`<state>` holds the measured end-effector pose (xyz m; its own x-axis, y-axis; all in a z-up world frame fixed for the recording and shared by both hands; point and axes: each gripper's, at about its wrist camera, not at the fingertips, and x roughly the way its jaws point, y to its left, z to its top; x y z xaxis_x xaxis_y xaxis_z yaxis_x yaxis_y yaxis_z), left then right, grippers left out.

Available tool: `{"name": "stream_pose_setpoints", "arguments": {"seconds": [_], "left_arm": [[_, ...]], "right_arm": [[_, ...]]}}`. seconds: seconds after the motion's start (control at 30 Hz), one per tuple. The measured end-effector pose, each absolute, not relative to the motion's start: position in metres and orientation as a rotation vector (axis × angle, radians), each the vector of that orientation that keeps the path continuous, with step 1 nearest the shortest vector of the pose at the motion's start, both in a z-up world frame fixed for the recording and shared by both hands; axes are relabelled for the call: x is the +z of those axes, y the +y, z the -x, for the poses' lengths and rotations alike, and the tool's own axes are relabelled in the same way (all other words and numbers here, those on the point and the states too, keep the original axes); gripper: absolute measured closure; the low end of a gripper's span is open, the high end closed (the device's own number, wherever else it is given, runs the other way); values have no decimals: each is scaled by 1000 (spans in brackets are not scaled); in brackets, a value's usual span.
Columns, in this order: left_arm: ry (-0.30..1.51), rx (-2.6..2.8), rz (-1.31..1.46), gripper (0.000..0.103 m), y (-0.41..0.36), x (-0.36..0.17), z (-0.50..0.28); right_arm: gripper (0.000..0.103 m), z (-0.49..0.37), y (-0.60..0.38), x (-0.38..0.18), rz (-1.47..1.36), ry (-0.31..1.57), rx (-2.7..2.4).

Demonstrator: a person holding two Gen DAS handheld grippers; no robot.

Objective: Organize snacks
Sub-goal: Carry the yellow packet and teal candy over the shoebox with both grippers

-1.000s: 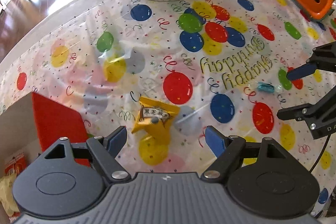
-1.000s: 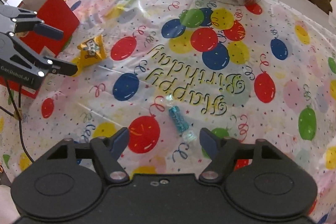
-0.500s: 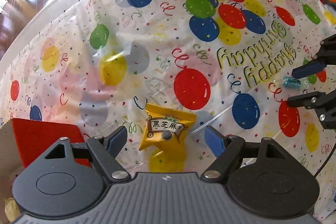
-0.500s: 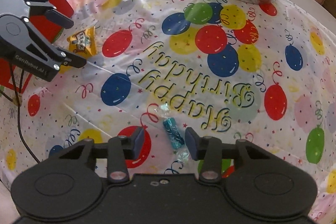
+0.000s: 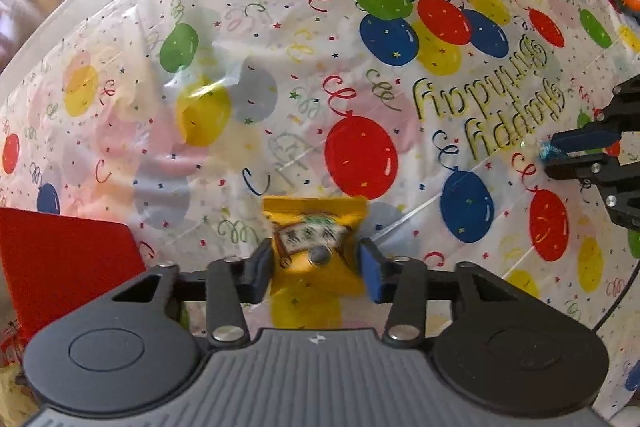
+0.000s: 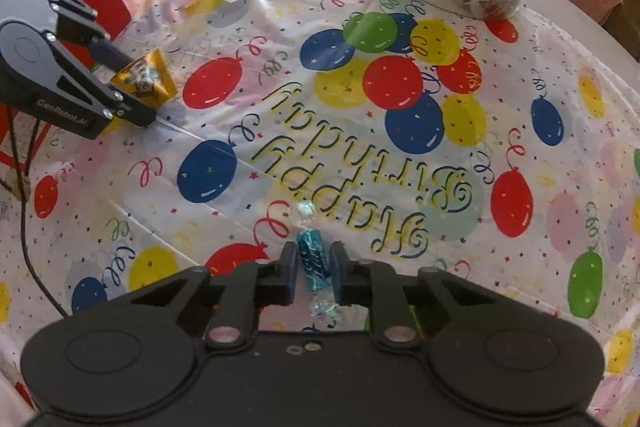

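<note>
The left gripper (image 5: pixel 316 267) is closing its jaws on the yellow snack packet (image 5: pixel 314 227), which is lying on the balloon tablecloth (image 5: pixel 280 67) beside the red box (image 5: pixel 60 255); its pads are pressing the packet's sides. The right gripper (image 6: pixel 314 267) is clamping the teal wrapped candy (image 6: pixel 314 259) narrowly against the cloth, well apart from the packet.

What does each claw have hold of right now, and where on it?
Left claw, closing: yellow snack packet, pads at its two side edges. Right claw: teal wrapped candy, pinched across its middle, twisted ends free.
</note>
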<state>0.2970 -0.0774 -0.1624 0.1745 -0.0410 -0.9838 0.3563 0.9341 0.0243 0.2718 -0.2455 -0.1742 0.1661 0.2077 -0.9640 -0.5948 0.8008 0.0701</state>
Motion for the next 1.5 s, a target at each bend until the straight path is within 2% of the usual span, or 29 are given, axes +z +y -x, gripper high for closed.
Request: {"name": "stream_pose_setpoints", "arguments": {"seconds": [0.2,0.5,0.9,1.5], "left_arm": [[1344,-273,-258,70,-82,-156,-291],[1323,-285,-212,70,-88,-141,-268],[1264,-290,-124,70,-77,-98,-228],[1210,-231,-22,70,-15,-27,-165]], "right_arm": [[92,-268,-246,-174,344,1265,551],[92,-254,-244,-159,270,1286,537],[92,-221,-235,-112,221,1244,566],[92,-170,-175,-39,222,1143,674]]}}
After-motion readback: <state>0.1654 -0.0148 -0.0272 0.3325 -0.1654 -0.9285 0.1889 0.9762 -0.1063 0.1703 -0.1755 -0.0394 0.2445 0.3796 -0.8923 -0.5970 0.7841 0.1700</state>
